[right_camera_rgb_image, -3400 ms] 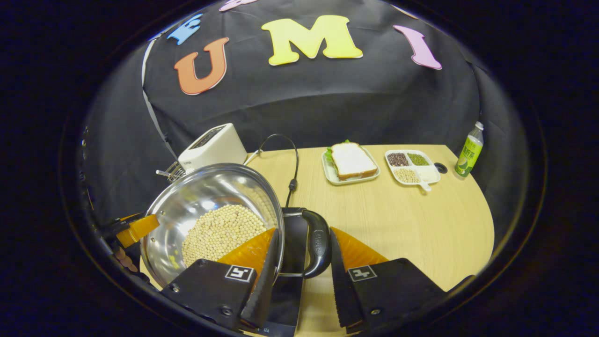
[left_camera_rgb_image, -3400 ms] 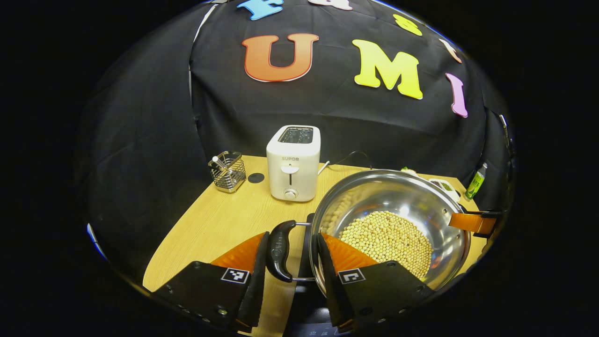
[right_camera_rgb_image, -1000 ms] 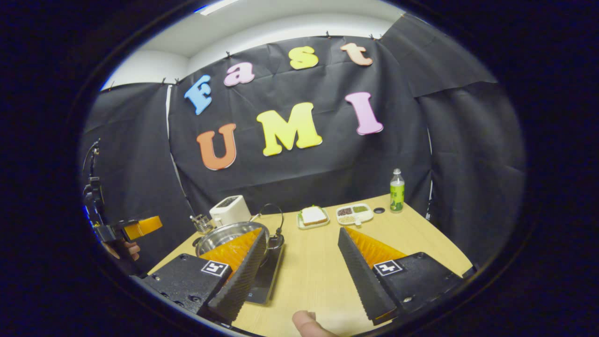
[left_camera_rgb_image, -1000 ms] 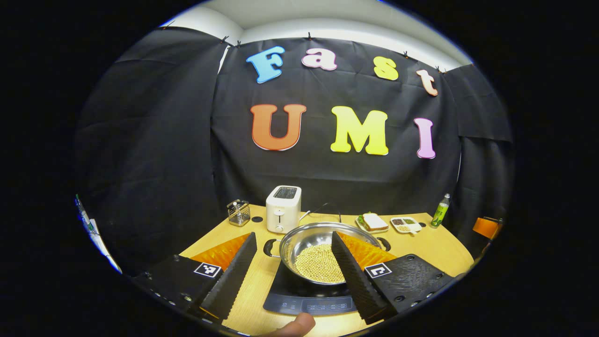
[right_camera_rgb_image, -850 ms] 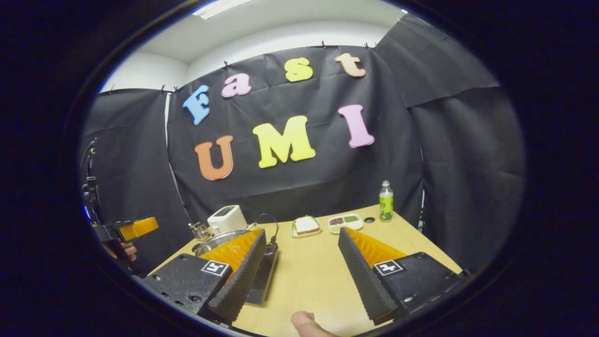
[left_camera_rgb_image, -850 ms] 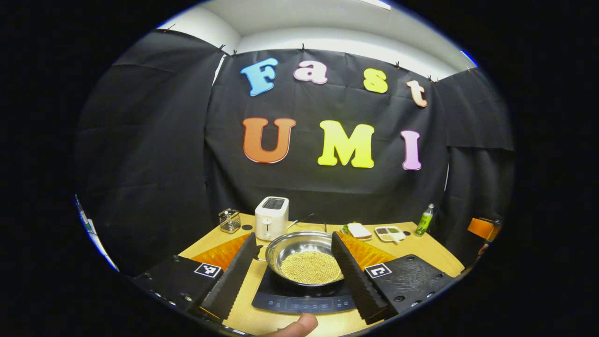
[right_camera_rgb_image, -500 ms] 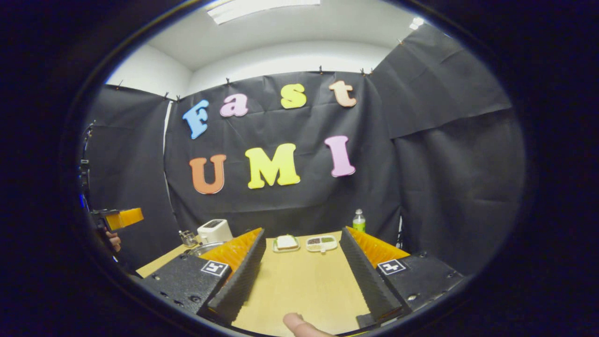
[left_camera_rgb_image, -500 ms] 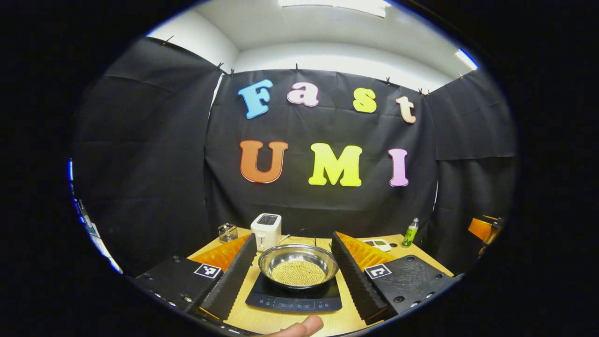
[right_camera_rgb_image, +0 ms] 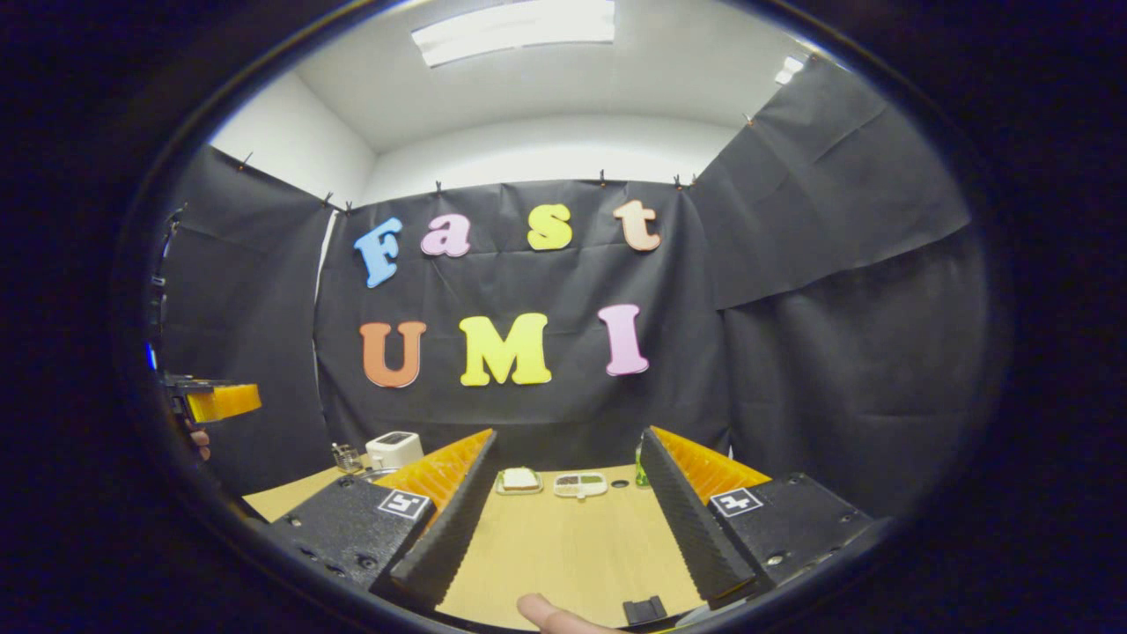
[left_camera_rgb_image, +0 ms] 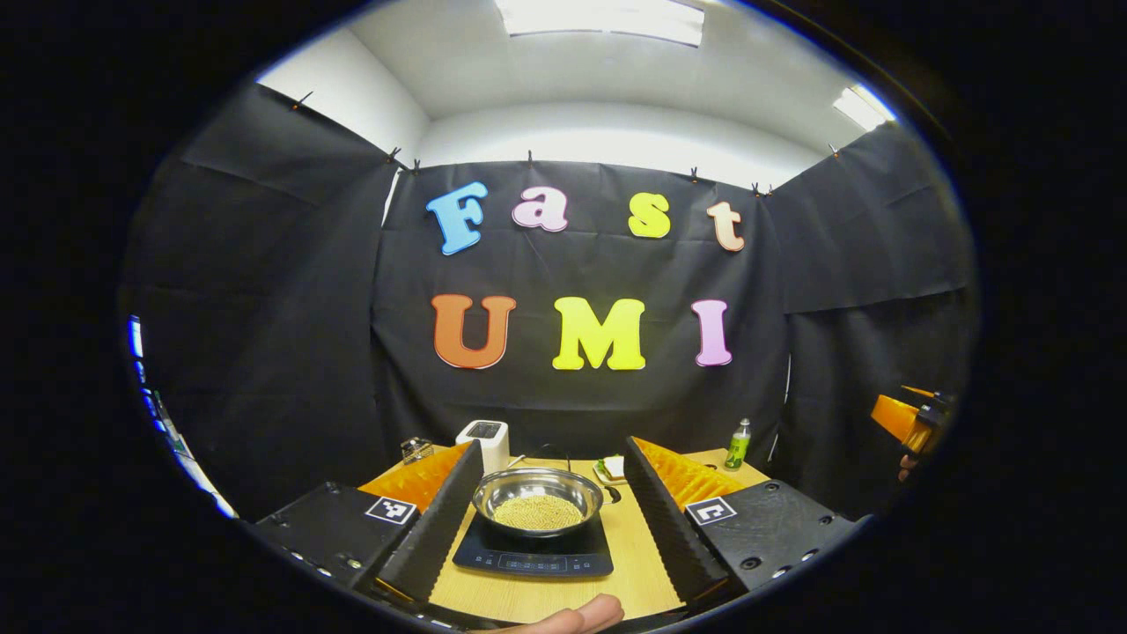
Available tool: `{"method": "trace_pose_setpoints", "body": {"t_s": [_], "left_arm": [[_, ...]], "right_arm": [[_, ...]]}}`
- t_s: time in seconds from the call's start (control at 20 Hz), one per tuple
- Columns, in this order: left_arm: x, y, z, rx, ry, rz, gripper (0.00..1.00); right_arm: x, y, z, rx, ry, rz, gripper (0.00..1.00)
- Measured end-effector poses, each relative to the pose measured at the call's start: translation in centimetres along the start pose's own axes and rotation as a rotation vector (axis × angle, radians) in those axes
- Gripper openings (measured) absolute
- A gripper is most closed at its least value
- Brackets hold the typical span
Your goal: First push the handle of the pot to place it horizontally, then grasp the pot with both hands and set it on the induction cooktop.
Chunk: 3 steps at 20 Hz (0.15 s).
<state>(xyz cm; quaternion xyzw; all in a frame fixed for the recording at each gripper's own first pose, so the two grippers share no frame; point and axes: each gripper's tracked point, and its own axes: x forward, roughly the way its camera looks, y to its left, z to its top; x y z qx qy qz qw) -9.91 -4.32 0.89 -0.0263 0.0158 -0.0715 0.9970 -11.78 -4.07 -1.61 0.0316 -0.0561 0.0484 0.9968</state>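
Both my grippers pulled back, left gripper (left_camera_rgb_image: 546, 519) and right gripper (right_camera_rgb_image: 563, 515) spread wide, empty; round steel pot of beans (left_camera_rgb_image: 537, 499) sits on black induction cooktop (left_camera_rgb_image: 534, 556).

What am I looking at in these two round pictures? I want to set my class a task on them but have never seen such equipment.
No robot here: a person holds a two-finger claw in each hand, and a fisheye camera rides on each one, looking forward along its fingers. The left gripper view shows the left claw open and holding nothing, above a wooden table. Between its fingers, farther off, a steel pot of pale beans sits on a black induction cooktop. Behind stand a white toaster and a green bottle. The right gripper view shows the right claw, also open and holding nothing, with a sandwich plate and a divided dish beyond it. The pot already rests on the cooktop.
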Motion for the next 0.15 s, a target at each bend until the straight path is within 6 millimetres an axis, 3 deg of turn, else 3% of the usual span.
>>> {"method": "trace_pose_setpoints", "body": {"t_s": [0.1,0.15], "left_arm": [[-0.95,-1.02,-0.17,-0.004,-0.013,-0.018,0.84],[-1.36,-0.90,-0.29,0.000,-0.015,-0.019,0.84]], "right_arm": [[-0.79,-0.34,-0.49,0.009,0.000,0.010,1.00],[-1.02,-0.57,-0.85,0.005,0.007,0.012,0.96]]}}
